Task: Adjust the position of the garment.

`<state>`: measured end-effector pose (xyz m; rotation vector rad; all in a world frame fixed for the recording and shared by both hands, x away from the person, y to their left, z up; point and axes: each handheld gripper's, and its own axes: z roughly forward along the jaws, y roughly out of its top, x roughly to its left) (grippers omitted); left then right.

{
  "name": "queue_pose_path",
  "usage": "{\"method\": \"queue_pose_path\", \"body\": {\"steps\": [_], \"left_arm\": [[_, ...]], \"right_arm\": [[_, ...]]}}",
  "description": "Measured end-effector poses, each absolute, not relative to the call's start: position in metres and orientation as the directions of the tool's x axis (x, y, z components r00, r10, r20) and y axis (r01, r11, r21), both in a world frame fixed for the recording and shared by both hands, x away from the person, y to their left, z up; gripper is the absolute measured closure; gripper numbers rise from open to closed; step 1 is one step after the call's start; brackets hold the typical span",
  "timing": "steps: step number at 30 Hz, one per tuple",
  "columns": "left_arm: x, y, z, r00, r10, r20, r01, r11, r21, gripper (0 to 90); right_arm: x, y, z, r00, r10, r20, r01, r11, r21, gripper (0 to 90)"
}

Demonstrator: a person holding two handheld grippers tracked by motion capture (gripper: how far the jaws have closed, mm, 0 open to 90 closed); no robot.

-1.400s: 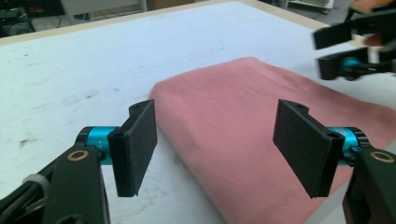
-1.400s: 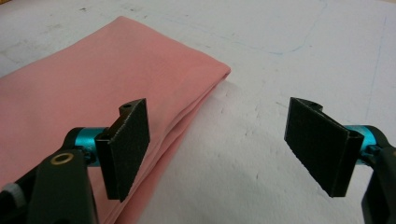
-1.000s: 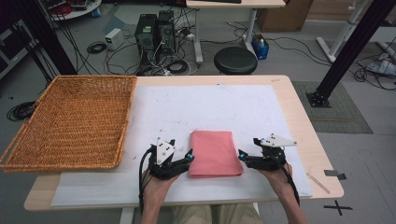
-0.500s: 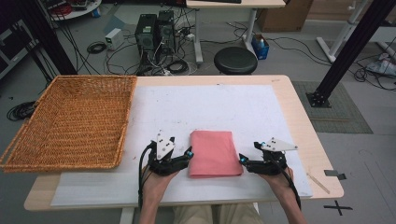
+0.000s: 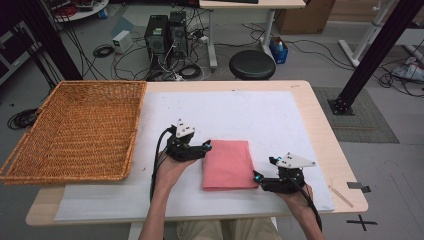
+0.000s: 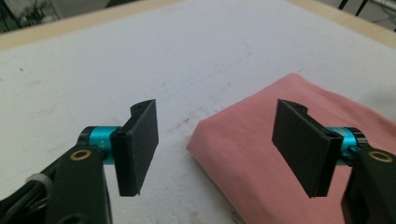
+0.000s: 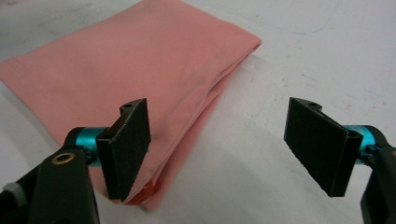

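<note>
We see the folded pink cloth [image 5: 228, 164] lying flat on the white sheet [image 5: 240, 115] of the worktop [image 5: 320, 130], low in the middle of the frame. Our left claw [image 5: 206, 148] sits at the cloth's upper left corner, jaws apart after just closing a little, one jaw over the cloth and one over the sheet, neither pressing. Our right claw [image 5: 257, 176] waits at the lower right corner, jaws apart, nothing clamped. A wicker basket [image 5: 75, 130] fills the left side.

No lettering, label, brand or number is legible anywhere — not on table, cloth or gear.
</note>
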<state>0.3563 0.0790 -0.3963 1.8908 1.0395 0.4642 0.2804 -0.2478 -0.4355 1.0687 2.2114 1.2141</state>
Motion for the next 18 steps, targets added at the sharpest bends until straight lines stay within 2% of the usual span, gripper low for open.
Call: {"method": "queue_pose_path", "body": {"steps": [5,11,16,18], "left_arm": [[0.385,0.071,-0.416,0.568,0.812,-0.134,0.565,-0.267,0.78,37.2],[0.393,0.064,-0.427,0.569,0.813,-0.127,0.586,-0.292,0.756,41.1],[0.395,0.06,-0.434,0.568,0.809,-0.149,0.619,-0.301,0.726,41.1],[0.395,0.06,-0.436,0.568,0.809,-0.153,0.629,-0.307,0.715,41.1]], "right_arm": [[0.281,-0.238,-0.439,-0.637,0.771,-0.011,0.435,0.372,0.82,23.0],[0.284,-0.23,-0.445,-0.637,0.769,-0.054,0.445,0.423,0.789,23.9],[0.283,-0.232,-0.447,-0.632,0.774,-0.049,0.456,0.422,0.783,32.7],[0.284,-0.233,-0.447,-0.627,0.778,-0.045,0.46,0.416,0.785,32.8]]}}
